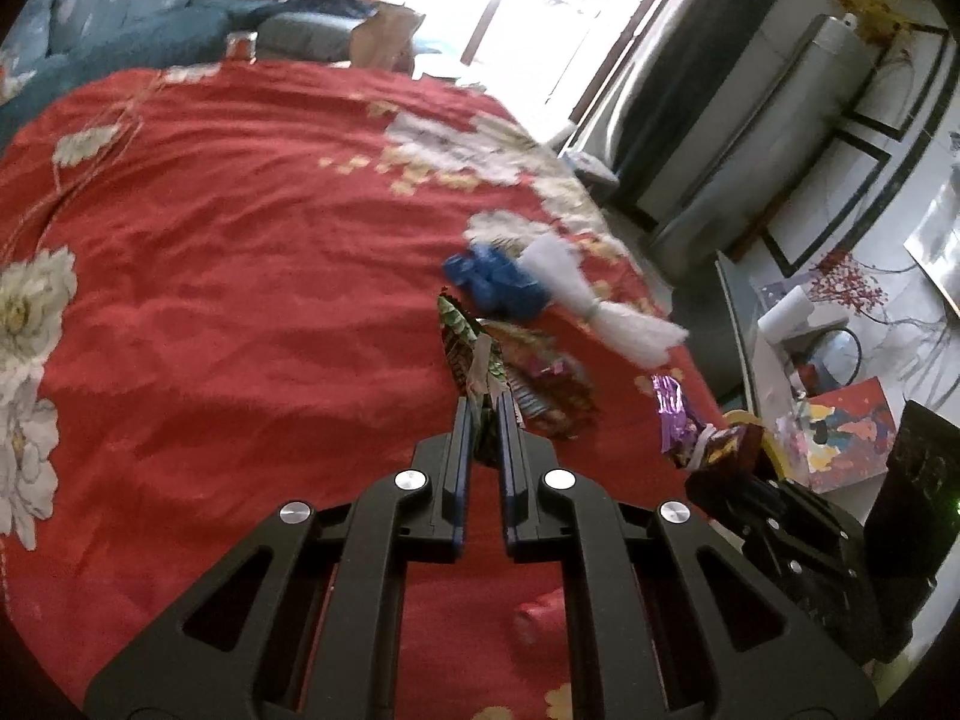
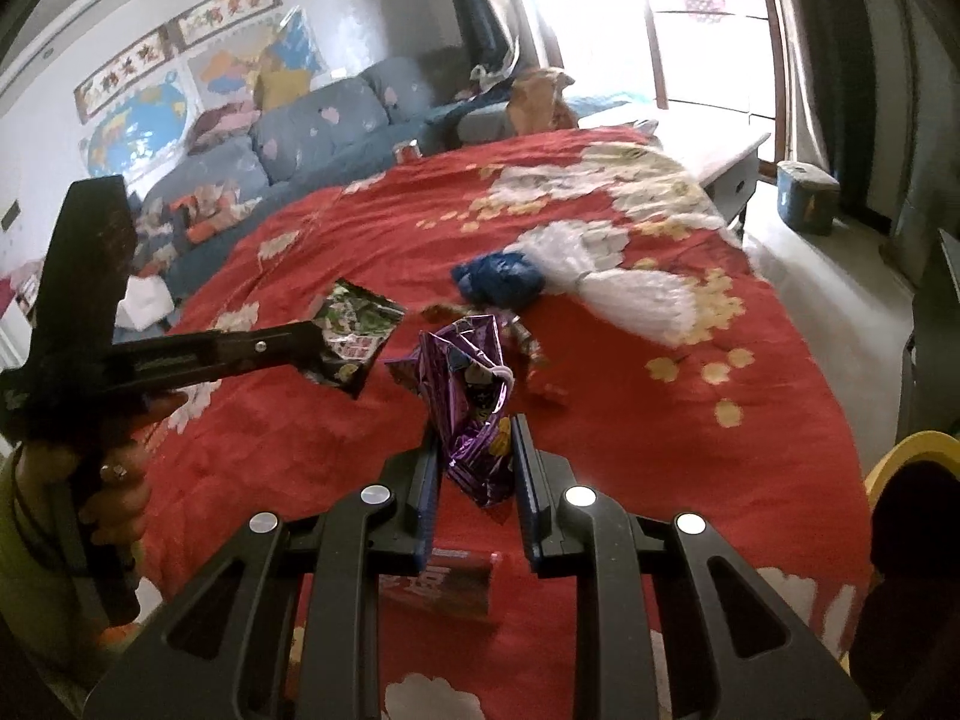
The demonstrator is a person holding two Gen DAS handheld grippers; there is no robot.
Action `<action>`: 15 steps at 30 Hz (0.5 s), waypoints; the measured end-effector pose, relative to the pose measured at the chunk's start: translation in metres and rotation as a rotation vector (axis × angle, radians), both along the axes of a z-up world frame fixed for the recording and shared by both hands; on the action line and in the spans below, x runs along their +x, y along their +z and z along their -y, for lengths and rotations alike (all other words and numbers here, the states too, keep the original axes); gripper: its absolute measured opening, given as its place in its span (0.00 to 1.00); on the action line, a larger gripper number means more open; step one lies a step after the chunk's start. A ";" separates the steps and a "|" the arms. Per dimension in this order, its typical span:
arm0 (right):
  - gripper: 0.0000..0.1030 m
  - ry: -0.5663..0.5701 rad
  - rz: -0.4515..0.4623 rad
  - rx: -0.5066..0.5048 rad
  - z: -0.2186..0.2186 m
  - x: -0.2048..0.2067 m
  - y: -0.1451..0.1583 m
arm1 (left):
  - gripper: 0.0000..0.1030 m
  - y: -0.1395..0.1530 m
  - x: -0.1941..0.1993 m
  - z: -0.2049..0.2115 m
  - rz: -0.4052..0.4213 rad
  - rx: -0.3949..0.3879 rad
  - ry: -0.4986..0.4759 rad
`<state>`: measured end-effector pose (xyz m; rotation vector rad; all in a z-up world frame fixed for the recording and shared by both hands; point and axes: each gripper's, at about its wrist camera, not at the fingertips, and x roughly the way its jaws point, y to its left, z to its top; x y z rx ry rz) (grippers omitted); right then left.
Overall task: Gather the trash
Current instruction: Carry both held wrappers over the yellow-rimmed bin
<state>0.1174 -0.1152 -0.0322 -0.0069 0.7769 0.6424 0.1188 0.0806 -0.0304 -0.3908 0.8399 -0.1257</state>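
Both grippers are carrying trash: right gripper [image 2: 474, 450] pinches a purple wrapper [image 2: 471, 384], left gripper [image 1: 486, 414] clamps a green packet [image 1: 465, 336]. Beyond, on the bed [image 1: 240, 240], lie another wrapper [image 1: 549, 384], a blue bag [image 1: 495, 279] and white tissue [image 1: 600, 306]. Judged next: bin both loads.

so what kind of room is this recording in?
Most likely a home living room. A blue sofa with floral cushions runs along the wall under world maps, and a large window with curtains lights the room. Snack wrappers lie on a red floral cloth over a large flat surface.
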 end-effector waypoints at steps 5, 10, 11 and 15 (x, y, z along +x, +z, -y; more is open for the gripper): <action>0.21 -0.045 0.029 0.028 0.021 -0.001 0.013 | 0.04 0.016 -0.004 0.017 0.044 0.012 -0.034; 0.21 -0.093 0.053 0.054 0.042 -0.002 0.024 | 0.04 0.028 -0.007 0.034 0.078 0.028 -0.063; 0.21 -0.100 0.057 0.058 0.045 -0.003 0.026 | 0.04 0.030 -0.007 0.037 0.082 0.028 -0.067; 0.21 -0.138 0.083 0.072 0.062 -0.004 0.036 | 0.04 0.037 -0.006 0.050 0.098 0.035 -0.088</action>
